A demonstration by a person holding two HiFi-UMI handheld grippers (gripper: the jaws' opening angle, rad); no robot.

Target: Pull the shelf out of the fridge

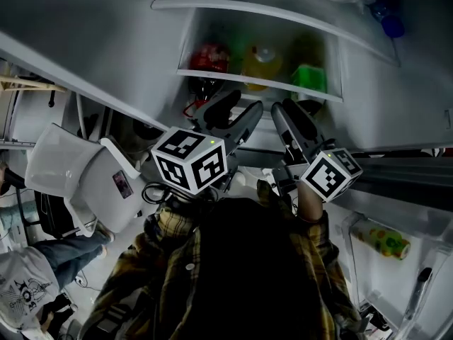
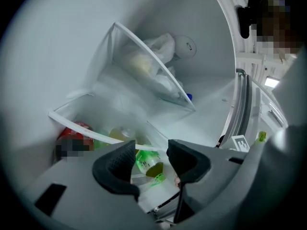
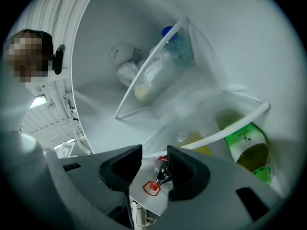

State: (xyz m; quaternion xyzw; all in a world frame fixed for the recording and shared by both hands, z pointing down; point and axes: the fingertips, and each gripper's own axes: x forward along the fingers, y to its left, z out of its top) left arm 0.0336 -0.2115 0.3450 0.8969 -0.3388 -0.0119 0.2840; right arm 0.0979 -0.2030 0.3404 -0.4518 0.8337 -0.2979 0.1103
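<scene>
The fridge shelf (image 1: 241, 81) is a glass plate with a white front rim. On it stand a red can (image 1: 209, 57), a yellow bottle (image 1: 263, 62) and a green bottle (image 1: 309, 78). Both grippers point level into the fridge, just under and in front of that rim. My left gripper (image 1: 237, 112) is open; in its own view the rim (image 2: 91, 134) runs behind the left finger and shows in the gap of the left gripper (image 2: 151, 159), and no pad presses on it. My right gripper (image 1: 287, 115) is open too. The shelf rim (image 3: 240, 123) ends behind its right finger.
An upper shelf (image 1: 233, 6) holds plastic bags and a blue-capped bottle (image 1: 389, 23). A small red-capped bottle (image 3: 154, 185) lies below the right gripper's gap. The fridge door at the right carries a patterned bottle (image 1: 382, 239). A white chair (image 1: 78, 176) and a seated person (image 1: 35, 282) are at the left.
</scene>
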